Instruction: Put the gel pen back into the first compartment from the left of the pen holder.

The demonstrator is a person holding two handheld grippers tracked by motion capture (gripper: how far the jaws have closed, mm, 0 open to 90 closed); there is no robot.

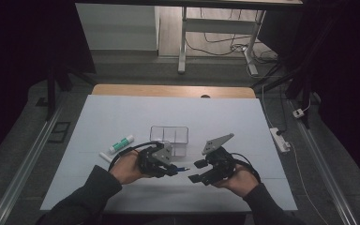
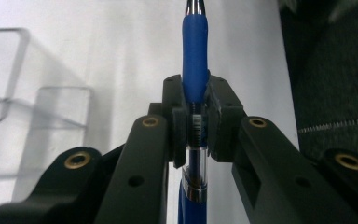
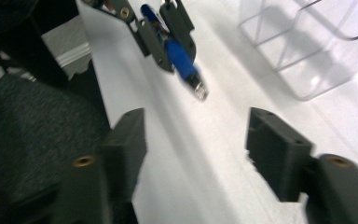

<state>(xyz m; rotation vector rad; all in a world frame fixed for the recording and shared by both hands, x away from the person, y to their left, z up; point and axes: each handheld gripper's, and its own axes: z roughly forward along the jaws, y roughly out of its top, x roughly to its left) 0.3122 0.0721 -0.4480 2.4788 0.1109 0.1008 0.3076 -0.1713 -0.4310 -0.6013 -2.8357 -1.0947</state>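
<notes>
Clamping the blue pen (image 2: 195, 60) by its grip, the left gripper (image 1: 172, 169) holds it just in front of the clear organizer (image 1: 168, 135), tip toward the right gripper (image 1: 196, 171). That gripper's jaws stand apart, nothing between them. Swinging the pen upright over one compartment before letting go looks the safest way.

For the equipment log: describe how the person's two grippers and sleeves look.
Both the left gripper and the right gripper are black, angular two-jaw tools with brass-coloured pivot rivets and blocky pads. Each carries a grey three-cornered plate on top and trails a black cable. The person wears dark long sleeves.
</notes>
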